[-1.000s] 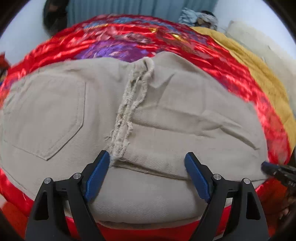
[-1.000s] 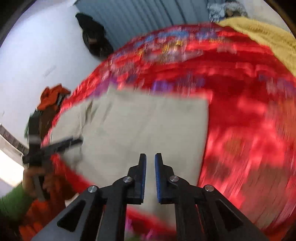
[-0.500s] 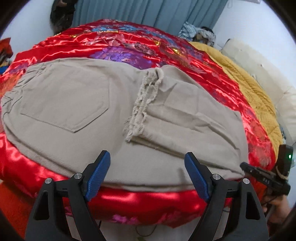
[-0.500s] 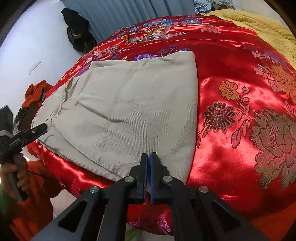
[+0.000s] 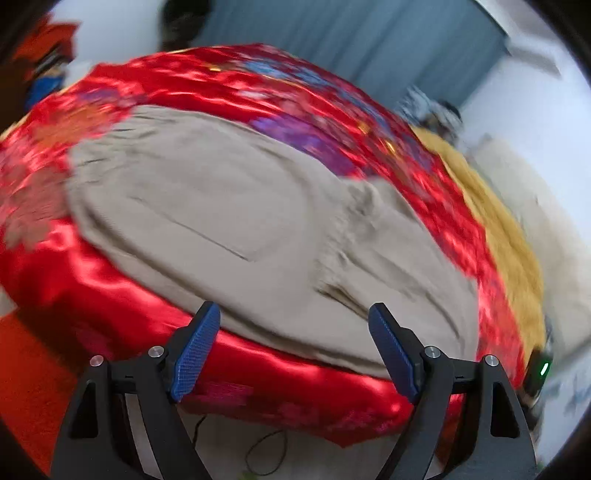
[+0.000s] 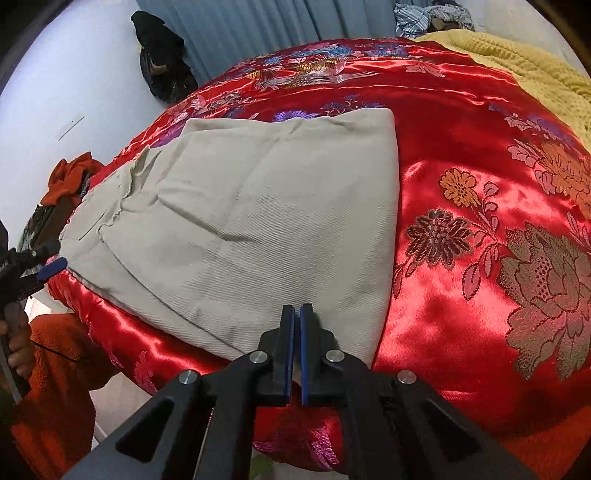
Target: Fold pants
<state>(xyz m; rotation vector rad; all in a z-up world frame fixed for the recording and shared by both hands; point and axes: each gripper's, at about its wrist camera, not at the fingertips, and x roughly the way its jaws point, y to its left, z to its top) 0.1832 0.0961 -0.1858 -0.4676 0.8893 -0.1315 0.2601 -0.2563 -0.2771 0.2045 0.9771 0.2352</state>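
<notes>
Beige pants (image 6: 258, 221) lie folded flat on a red satin bedcover (image 6: 461, 258); they also show in the blurred left wrist view (image 5: 240, 229), back pocket up. My left gripper (image 5: 295, 343) is open and empty, just off the bed's near edge, clear of the pants. It also shows at the left edge of the right wrist view (image 6: 48, 266). My right gripper (image 6: 297, 332) is shut and holds nothing, its tips over the near edge of the pants.
A yellow blanket (image 6: 517, 62) lies at the far right of the bed. Blue curtains (image 6: 258, 26) hang behind. Dark clothing (image 6: 162, 66) and an orange-red heap (image 6: 70, 181) sit at the left. A cable (image 5: 266, 454) lies on the floor below.
My left gripper has drawn back from the pants and swung, blurring its view. My right gripper has closed fully and its view has steadied near the pants' edge.
</notes>
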